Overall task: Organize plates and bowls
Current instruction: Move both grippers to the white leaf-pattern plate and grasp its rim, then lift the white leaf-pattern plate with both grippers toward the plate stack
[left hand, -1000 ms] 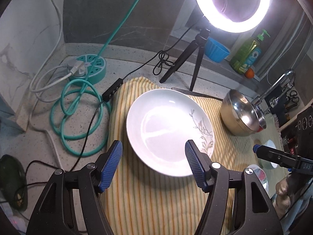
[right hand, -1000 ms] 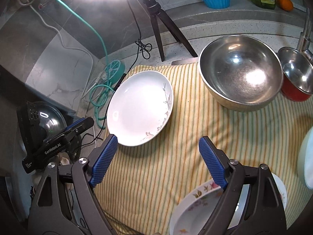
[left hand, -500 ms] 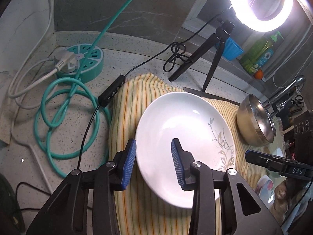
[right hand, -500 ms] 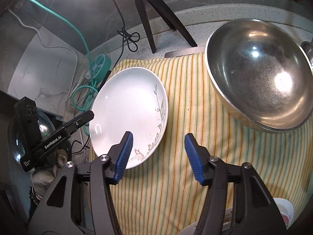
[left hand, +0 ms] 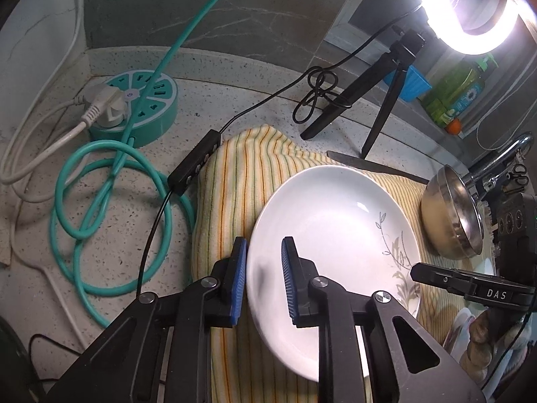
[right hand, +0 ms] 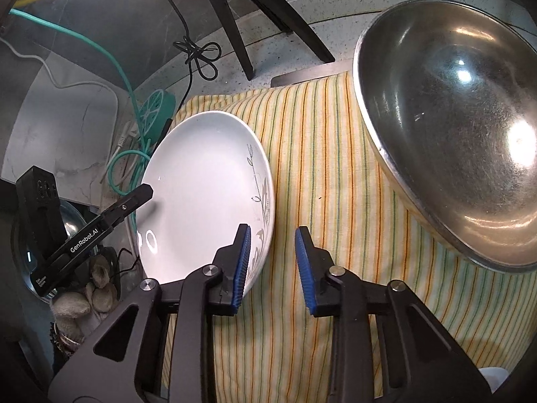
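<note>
Speckled stone counter (left hand: 110,221) w/ striped cloth (right hand: 322,168) spread over it; white plate (left hand: 335,221) on cloth; left gripper (left hand: 263,278) jaws straddle its near-left rim, narrow gap, not clamped; right gripper (right hand: 272,262) jaws part-open astride its opposite rim; steel bowl (right hand: 449,127) right of them; bare cloth between.

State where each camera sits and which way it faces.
Left wrist: rides the left hand-held gripper, looking forward and down at the white plate; its fingers straddle the plate's rim.
Right wrist: rides the right hand-held gripper, facing the same plate and steel bowl; the gloved left hand shows.
Shared: plate, bowl, striped cloth.
</note>
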A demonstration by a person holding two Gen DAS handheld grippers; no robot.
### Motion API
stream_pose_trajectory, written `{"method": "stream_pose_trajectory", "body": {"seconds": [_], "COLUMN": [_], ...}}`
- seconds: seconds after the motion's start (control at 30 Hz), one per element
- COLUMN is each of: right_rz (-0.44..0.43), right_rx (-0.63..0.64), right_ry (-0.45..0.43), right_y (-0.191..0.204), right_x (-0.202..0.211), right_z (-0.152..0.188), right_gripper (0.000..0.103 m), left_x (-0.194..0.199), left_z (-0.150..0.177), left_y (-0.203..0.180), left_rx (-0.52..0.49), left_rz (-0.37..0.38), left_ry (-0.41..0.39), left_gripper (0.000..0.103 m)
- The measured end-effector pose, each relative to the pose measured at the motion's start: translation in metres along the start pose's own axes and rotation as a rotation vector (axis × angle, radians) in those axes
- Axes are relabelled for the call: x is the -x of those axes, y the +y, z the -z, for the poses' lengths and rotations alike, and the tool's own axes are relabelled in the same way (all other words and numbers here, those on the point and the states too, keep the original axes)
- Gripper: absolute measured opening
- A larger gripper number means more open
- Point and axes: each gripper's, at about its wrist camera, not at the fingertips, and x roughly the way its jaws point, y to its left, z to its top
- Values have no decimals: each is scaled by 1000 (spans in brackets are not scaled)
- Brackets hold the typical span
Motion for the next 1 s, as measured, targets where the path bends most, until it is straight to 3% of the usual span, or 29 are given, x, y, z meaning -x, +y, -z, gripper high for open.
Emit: {"method": "stream_pose_trajectory", "body": {"seconds": [0.1,0.37,1.0], "right_rz": [3,-1,17], "right_rx": [4,12,16], "right_ry": [4,28,28], "right_y": [1,5,10], "right_x": [-2,-11,10], "right_z": [-1,0,14], "right_gripper": [18,10,11], "left_x": [-2,-5,19], "left_z": [-1,-2,15], "left_y": [1,3,-6], "left_rx": [-2,-9,27], "left_rz": [-3,-7,37], "left_ry": [6,17,-8], "left_gripper": [15,12,12]}}
